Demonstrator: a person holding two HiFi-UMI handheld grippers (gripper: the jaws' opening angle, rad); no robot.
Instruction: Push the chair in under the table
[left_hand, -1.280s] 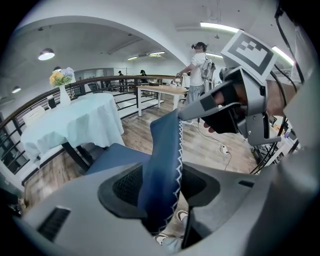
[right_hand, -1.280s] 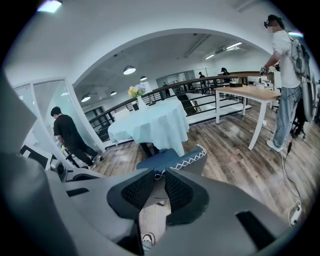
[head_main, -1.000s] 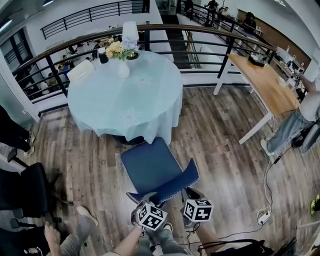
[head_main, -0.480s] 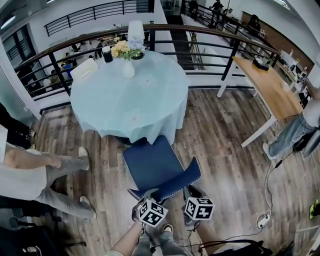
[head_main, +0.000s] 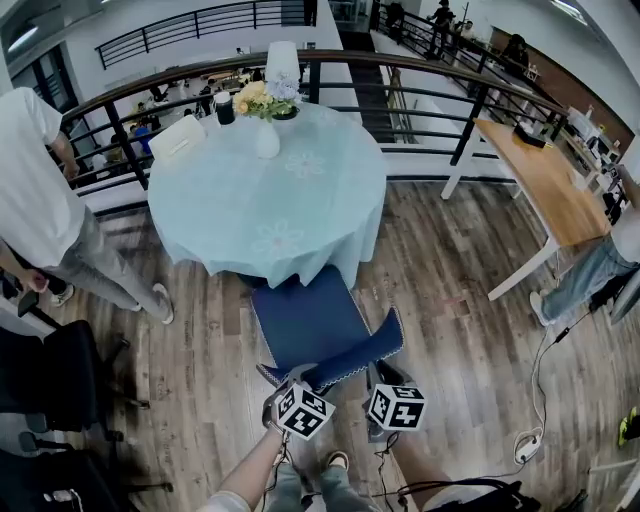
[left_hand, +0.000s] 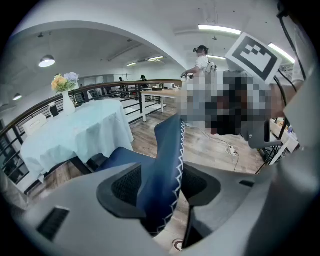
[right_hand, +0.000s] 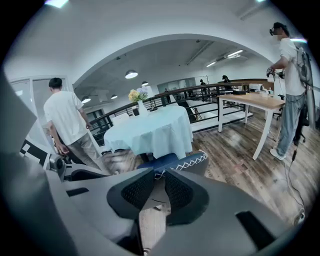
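Note:
The blue chair stands at the near side of the round table with the pale blue cloth, and the front of its seat reaches the cloth's hem. Its backrest with white zigzag stitching faces me. My left gripper sits at the backrest's left end. In the left gripper view the backrest fills the gap of this gripper; its jaws are opening and both pads still touch it. My right gripper is at the right end. In the right gripper view its jaws stand narrow on the backrest's edge.
A person in a white shirt walks at the table's left. A black office chair stands at the near left. A wooden desk and another person are on the right. A railing runs behind the table. A vase of flowers tops it.
The chair and both grippers have moved toward the table, and the seat's front has come up to the cloth. A person in white has walked in at the left.

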